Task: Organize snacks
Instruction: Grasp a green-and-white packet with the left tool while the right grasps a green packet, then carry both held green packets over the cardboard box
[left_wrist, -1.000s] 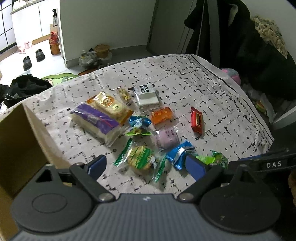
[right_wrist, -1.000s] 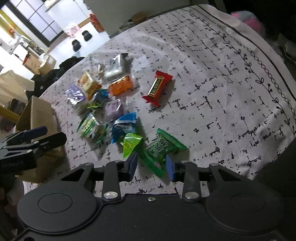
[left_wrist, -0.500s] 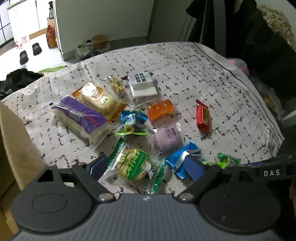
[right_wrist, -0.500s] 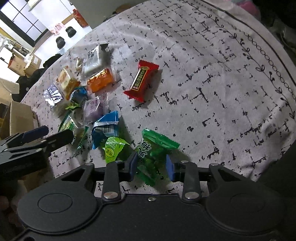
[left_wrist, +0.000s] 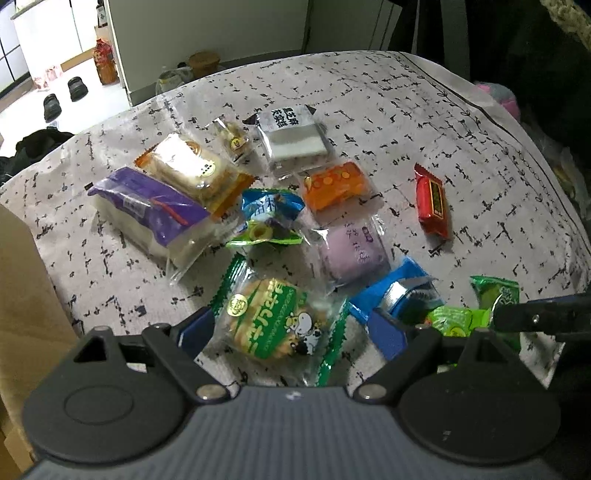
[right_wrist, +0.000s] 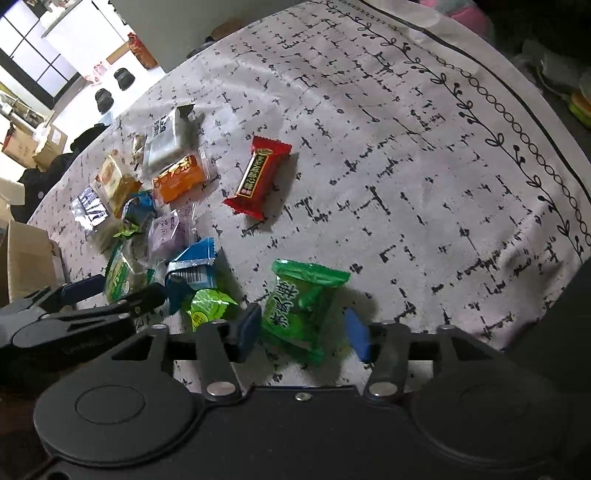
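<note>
Several wrapped snacks lie on a white patterned cloth (left_wrist: 369, 96). My left gripper (left_wrist: 291, 328) is open, its jaws either side of a round green cookie pack (left_wrist: 269, 321). My right gripper (right_wrist: 303, 328) is open around a green candy pack (right_wrist: 299, 306), its pads close to the wrapper. A red bar (right_wrist: 258, 177), an orange pack (right_wrist: 181, 177), a purple pack (left_wrist: 351, 247), a blue pack (left_wrist: 399, 291) and a long purple-and-white cake pack (left_wrist: 155, 214) lie nearby.
A cardboard box (left_wrist: 26, 295) stands at the left edge of the cloth. A small light green pack (right_wrist: 207, 306) lies between the two grippers. Dark clothes hang at the back right. The cloth's bordered edge (right_wrist: 517, 147) drops off to the right.
Both grippers have moved forward and down. The left jaws now straddle the green cookie pack. The right jaws have closed in around the green candy pack.
</note>
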